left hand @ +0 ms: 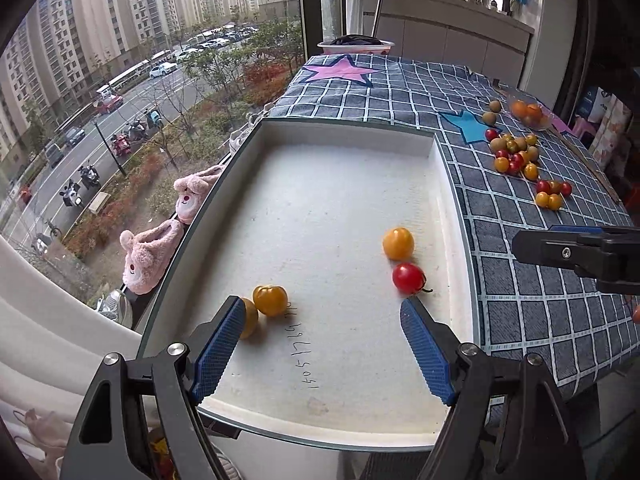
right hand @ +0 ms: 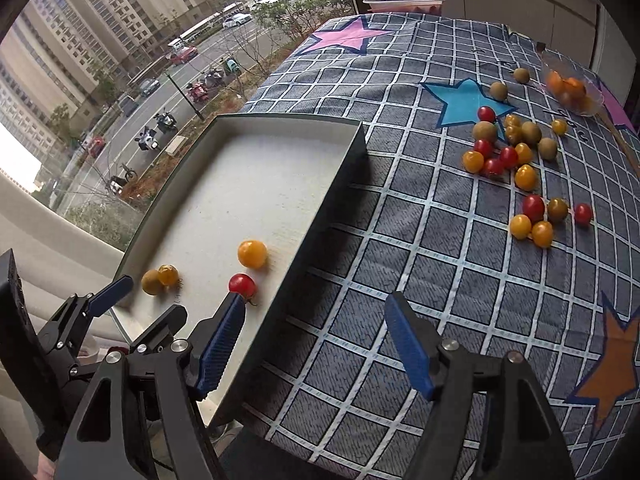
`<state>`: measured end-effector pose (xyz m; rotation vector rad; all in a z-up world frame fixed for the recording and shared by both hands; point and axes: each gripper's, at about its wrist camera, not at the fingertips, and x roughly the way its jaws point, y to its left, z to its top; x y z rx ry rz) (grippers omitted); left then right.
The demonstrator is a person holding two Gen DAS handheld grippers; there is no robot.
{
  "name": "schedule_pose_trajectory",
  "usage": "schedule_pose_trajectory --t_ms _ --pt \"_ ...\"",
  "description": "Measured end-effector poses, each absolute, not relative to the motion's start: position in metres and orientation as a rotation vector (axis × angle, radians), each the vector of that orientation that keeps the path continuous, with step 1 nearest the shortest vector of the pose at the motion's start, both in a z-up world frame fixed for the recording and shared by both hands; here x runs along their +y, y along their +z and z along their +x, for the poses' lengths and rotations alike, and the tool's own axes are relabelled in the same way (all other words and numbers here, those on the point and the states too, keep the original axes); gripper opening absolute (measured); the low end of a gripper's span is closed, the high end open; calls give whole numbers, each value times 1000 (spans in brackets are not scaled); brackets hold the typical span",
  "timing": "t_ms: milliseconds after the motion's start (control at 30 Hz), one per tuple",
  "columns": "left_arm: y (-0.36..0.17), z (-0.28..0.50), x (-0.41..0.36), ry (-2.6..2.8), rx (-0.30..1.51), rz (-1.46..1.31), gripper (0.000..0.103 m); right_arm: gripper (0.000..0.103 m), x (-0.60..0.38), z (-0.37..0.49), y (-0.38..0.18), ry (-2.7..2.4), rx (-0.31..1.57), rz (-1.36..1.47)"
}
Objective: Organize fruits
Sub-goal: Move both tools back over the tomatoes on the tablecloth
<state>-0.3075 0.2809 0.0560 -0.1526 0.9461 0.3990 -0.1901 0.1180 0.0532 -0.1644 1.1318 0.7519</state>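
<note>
Fruits lie in two places: four small ones already sit in the white tray (left hand: pixel 436 184), and a loose scatter (right hand: pixel 516 160) of red, yellow and greenish-brown ones is spread across the checked cloth (right hand: pixel 400 240) well to the right of it. Inside the tray, a yellow tomato (left hand: pixel 398 243) and a red tomato (left hand: pixel 408 277) rest close together near the right wall, while an orange-yellow one (left hand: pixel 270 299) touches a duller yellow one (left hand: pixel 249 317) toward the near left. They look round, glossy and smooth, so they would likely roll at a nudge and need a gentle squeeze. The left gripper (left hand: pixel 322 320) hangs over the near end of the tray with its blue pads spread wide and nothing between them; the right gripper (right hand: pixel 316 316) straddles the tray's dark right wall over the cloth, likewise spread wide and empty. No earlier view is offered, but the step in hand reads as the gap between drops, both hands free. The next move probably calls for carrying a gripper out to the scatter on the cloth, choosing one fruit at the edge of the cluster so neighbours are not knocked, and closing softly around it. A clear bowl (right hand: pixel 572 88) of orange fruit stands at the far right.
</note>
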Motion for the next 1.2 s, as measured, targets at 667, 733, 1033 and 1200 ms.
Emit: schedule_pose_trajectory --t_ms 667,733,1033,1200 --pt "65 -216 157 199 978 -39 81 76 -42 -121 31 469 1132 -47" --pt "60 -205 149 197 984 -29 81 76 -50 -115 29 456 1126 -45" --pt "36 -158 128 195 1011 3 81 75 -59 -85 22 428 1087 -60" --pt "28 -134 124 201 1017 14 81 64 -48 -68 18 441 1066 -98"
